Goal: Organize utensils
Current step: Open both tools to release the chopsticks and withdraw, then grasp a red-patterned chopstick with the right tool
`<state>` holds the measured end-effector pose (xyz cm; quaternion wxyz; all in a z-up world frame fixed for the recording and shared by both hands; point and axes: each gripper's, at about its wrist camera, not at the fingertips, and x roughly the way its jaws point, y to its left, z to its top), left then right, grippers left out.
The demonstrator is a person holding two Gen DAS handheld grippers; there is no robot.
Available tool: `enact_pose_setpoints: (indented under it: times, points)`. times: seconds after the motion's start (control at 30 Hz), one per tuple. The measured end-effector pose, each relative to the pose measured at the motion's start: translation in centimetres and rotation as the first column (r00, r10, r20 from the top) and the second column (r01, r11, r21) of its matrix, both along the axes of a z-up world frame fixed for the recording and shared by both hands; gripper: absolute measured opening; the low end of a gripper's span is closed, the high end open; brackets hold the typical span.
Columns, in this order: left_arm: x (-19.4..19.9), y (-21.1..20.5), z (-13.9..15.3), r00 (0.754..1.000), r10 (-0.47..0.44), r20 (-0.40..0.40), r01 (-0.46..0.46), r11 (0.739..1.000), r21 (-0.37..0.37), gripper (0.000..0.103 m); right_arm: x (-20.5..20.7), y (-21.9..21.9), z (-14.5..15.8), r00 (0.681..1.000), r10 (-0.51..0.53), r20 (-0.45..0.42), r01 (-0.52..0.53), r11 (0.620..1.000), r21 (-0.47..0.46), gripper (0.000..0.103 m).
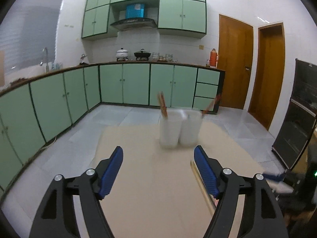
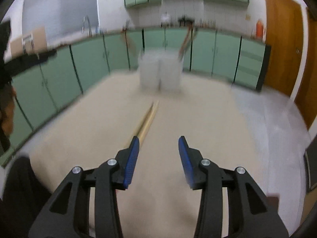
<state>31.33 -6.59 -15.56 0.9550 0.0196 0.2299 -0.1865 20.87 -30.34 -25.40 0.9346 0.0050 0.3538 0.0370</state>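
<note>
Both tools, left (image 1: pixel 158 154) and right (image 2: pixel 158 141), open, empty. Chopsticks (image 2: pixel 147 120) flat on surface (image 2: pixel 198 115), near holder (image 2: pixel 160 73), just left of right tool. Judged light, stiff, thin, prone to rolling; pinch both together mid-length.

Beige table (image 2: pixel 198 115) carries two white translucent holders (image 2: pixel 160 71), touching side by side w/ chopsticks inside, at far end. Pair of wooden chopsticks (image 2: pixel 147 120) lies flat nearer, apart from holders.

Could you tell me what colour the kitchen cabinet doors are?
Pale green cabinet doors with dark green edging, clearest in the left wrist view.
</note>
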Motion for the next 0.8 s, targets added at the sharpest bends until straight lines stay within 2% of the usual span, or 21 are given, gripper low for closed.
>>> enact_pose_setpoints:
  times: [0.07,0.17,0.37,0.5,0.53,0.6,0.63,0.8]
  points:
    - [-1.8,0.5,-2.6,0.998,0.005,-0.058,-0.007,1.000,-0.029,0.073,-1.1,1.1,-2.9,0.999,0.008,-0.051,-0.009,1.000,-0.021,0.037]
    - [-3.5,1.2,-4.5,0.995,0.016,-0.103,-0.022,0.998,-0.056,0.073,-1.9,2.5,-5.2,0.995,0.035,-0.091,-0.039,0.998,-0.047,0.036]
    - [-4.9,1.5,-7.2,0.990,0.020,-0.139,-0.025,0.999,-0.036,0.073,-0.7,4.7,-5.5,0.996,0.073,-0.058,-0.076,0.995,-0.064,0.038]
    - [-5.0,1.5,-7.8,0.989,0.011,-0.148,-0.015,0.999,-0.031,0.073,0.4,5.2,-5.4,0.995,0.090,-0.042,-0.093,0.994,-0.062,0.037]
    - [-5.0,1.4,-7.9,0.989,0.005,-0.150,-0.009,1.000,-0.029,0.073,0.7,5.3,-5.5,0.995,0.090,-0.041,-0.092,0.994,-0.059,0.034]
    - [-5.1,1.1,-8.3,0.988,-0.003,-0.154,-0.001,1.000,-0.028,0.073,1.2,4.9,-5.4,0.996,0.078,-0.040,-0.080,0.995,-0.057,0.020]
    - [-5.1,0.8,-8.5,0.987,-0.009,-0.159,0.005,1.000,-0.029,0.072,1.2,4.6,-5.4,0.997,0.072,-0.040,-0.074,0.996,-0.058,0.008]
    - [-5.1,-1.3,-10.8,0.979,-0.054,-0.195,0.054,0.999,-0.005,0.068,0.9,1.4,-5.5,0.999,-0.011,-0.044,0.009,0.999,-0.043,0.005]
